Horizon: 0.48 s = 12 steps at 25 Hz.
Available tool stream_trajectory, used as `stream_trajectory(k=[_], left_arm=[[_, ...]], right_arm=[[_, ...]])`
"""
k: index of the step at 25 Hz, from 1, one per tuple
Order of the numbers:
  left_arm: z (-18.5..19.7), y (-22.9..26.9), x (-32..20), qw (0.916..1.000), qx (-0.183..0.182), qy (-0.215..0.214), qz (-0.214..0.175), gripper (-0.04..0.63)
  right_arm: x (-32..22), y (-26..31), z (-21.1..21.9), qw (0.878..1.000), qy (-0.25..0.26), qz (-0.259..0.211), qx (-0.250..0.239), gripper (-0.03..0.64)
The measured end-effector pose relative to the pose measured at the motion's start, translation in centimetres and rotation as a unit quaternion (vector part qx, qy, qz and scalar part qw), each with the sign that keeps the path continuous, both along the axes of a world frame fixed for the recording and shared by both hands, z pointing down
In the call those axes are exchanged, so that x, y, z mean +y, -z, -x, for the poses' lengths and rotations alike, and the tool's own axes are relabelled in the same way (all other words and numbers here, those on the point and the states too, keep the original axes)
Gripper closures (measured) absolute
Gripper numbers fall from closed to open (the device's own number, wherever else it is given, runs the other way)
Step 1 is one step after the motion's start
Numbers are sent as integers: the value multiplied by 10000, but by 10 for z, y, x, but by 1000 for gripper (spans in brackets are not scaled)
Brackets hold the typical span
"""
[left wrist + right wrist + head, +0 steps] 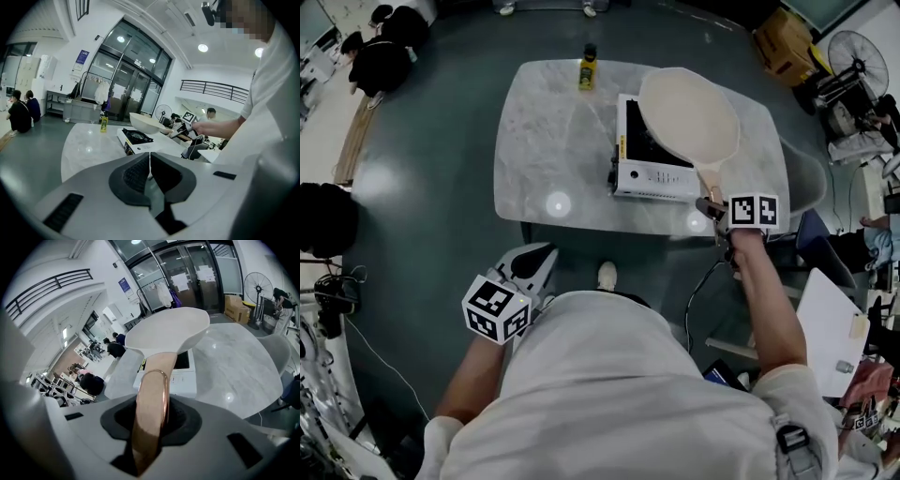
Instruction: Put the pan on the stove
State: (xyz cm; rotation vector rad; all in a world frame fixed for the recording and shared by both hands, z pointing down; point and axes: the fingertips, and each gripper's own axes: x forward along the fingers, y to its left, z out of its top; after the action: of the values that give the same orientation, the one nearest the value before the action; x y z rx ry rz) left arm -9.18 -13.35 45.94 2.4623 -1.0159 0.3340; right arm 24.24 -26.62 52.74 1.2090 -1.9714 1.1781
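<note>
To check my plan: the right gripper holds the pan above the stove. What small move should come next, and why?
Probably lower the pan straight down onto the stove. The right gripper is shut on the pan's handle, and the pan hangs above the stove, not touching it.

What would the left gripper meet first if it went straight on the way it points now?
Probably the marble table, close to the front of the white stove; depth is unclear. Nothing nearer shows in the line of the left gripper.
</note>
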Motion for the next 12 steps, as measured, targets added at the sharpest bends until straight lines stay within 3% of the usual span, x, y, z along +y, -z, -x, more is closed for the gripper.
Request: stream_trajectory(k=[12], left_arm=[[42, -4, 26, 9996, 48, 292, -1, 575]], right_arm=[[-19, -28, 31, 9995, -25, -1, 308, 494]])
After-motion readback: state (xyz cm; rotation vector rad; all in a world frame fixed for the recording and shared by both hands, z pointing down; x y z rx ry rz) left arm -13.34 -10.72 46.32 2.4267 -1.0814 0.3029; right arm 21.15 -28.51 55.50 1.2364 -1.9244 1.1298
